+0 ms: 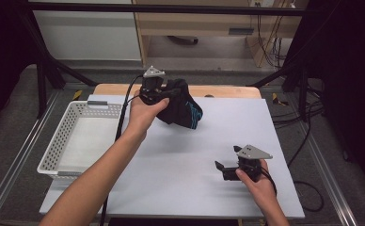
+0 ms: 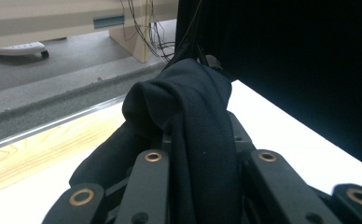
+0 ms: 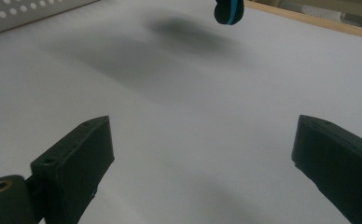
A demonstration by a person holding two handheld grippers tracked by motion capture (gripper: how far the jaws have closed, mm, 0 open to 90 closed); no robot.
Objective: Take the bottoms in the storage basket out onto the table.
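A black garment with blue stripes [image 1: 183, 109] hangs above the back of the white table [image 1: 190, 160], bunched up and held aloft. My left gripper [image 1: 164, 96] is shut on it. In the left gripper view the dark cloth [image 2: 188, 107] is pinched between the two jaws and heaps up over them. My right gripper [image 1: 227, 157] rests low near the table's front right, with the jaws wide apart and nothing between them. In the right gripper view my right gripper [image 3: 202, 135] faces bare table, and the garment's hanging blue-striped tip [image 3: 228, 11] dangles at the top with its shadow below.
A white perforated basket [image 1: 60, 141] stands at the table's left edge with nothing in it; its wall [image 3: 16, 14] shows in the right gripper view. A wooden strip [image 1: 227, 91] runs along the far edge. Black frame posts and cables stand behind the table.
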